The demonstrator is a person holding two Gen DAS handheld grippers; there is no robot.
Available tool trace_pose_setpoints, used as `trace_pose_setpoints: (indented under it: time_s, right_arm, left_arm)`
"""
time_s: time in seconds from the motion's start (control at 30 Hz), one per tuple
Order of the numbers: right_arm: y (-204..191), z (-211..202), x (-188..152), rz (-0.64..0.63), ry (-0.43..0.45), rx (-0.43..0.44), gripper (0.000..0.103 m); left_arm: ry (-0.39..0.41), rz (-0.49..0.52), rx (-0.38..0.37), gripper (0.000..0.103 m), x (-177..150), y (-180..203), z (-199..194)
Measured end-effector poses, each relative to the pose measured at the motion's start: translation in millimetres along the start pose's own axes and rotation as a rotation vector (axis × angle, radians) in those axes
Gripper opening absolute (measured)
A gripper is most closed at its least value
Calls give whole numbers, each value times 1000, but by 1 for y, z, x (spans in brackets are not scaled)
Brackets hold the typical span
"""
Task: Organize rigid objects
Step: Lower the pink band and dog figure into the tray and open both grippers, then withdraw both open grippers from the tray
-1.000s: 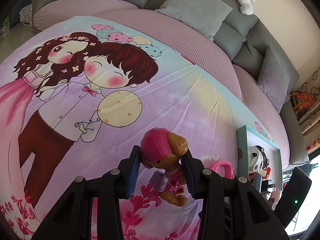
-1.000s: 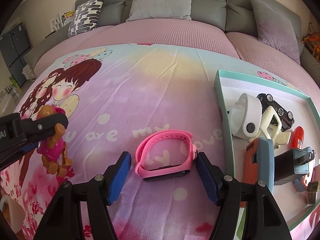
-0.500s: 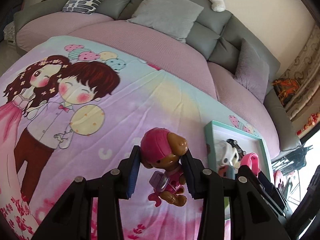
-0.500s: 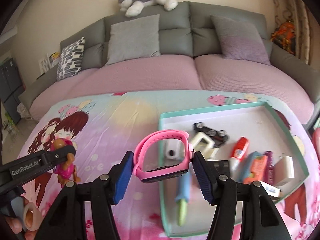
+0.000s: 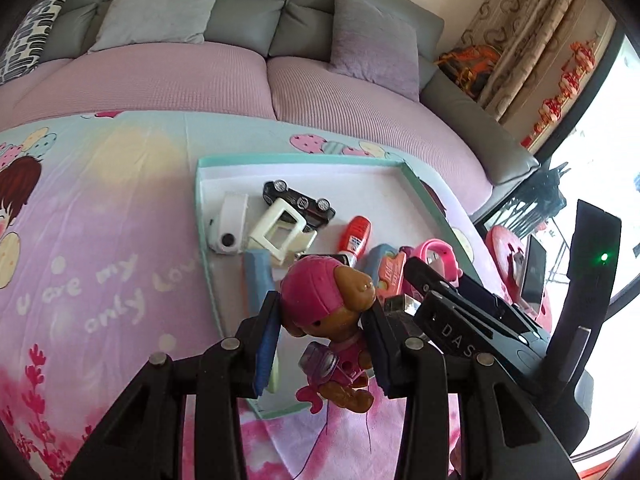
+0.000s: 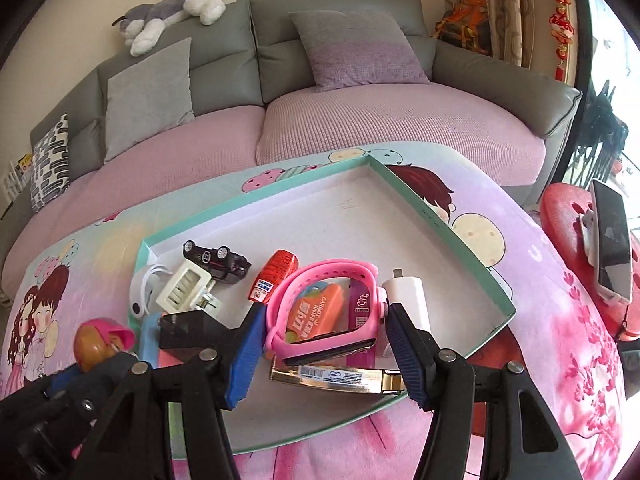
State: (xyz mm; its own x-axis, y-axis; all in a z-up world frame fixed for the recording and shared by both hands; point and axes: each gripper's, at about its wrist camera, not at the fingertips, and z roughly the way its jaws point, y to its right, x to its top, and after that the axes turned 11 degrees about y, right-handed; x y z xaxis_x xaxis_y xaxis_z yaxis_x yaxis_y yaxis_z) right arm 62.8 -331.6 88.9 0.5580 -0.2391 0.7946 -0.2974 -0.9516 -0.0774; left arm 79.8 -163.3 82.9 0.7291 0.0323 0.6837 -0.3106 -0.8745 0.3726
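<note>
My left gripper point(image 5: 320, 340) is shut on a pink and brown toy dog point(image 5: 330, 312) and holds it above the near left part of the teal-rimmed tray point(image 5: 206, 240). The dog's head also shows in the right wrist view point(image 6: 100, 340). My right gripper point(image 6: 324, 348) is shut on a pink watch band point(image 6: 320, 304) and holds it over the tray point(image 6: 436, 220), above the orange item point(image 6: 316, 312). The band also shows in the left wrist view point(image 5: 436, 256).
The tray holds a black toy car point(image 6: 216, 260), a white plug point(image 6: 186, 284), a red tube point(image 6: 274, 274), a white charger point(image 6: 408, 304), a gold bar point(image 6: 336, 376) and a blue item point(image 5: 258, 280). A red stool with a phone point(image 6: 610, 240) stands right. Sofa cushions lie behind.
Both grippers have moved right from the printed cloth to above the tray, each still holding its object. The watch band was lifted off the cloth.
</note>
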Motion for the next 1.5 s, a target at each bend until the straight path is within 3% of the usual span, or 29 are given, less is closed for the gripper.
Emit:
trace_pose_setpoints:
  time_s: [0.27,0.43,0.53,0.77,0.87,1.0,1.07,1.2,1.5]
  right_arm:
    - [1,5,-4,-32,-7,-5,68]
    - [3,2,-4,-14,-19,18,77]
    - [0,-4,-3,-25,-18,24,80]
    - [-16,-22,-8,-56,-32,52,85]
    - [-24,-25,-14,-75,-50,69,87]
    - [-34,-31,-23,-92,-68,87,94]
    - [-38,-35,-27,-97,-72,95,99]
    - [-49,-41,-35,-128,-81,108,103]
    - [-59,-50,-47,-153,-100,107,103]
  left_arm:
    - [-68,12,52,43,-11,2,20]
    - [-65,-14,71,65,-9,-6,8]
    - [-58,-40,77,65,-7,-11,-5]
    - [7,-74,237,68,-5,-33,-35]
    - [18,-75,305,87,-10,-46,-42]
    - [19,-75,366,90,-17,-61,-48]
    - [15,-76,402,97,-22,-67,-50]
    - [8,-89,454,98,-31,-80,-54]
    - [-33,-94,440,98,-42,-89,-57]
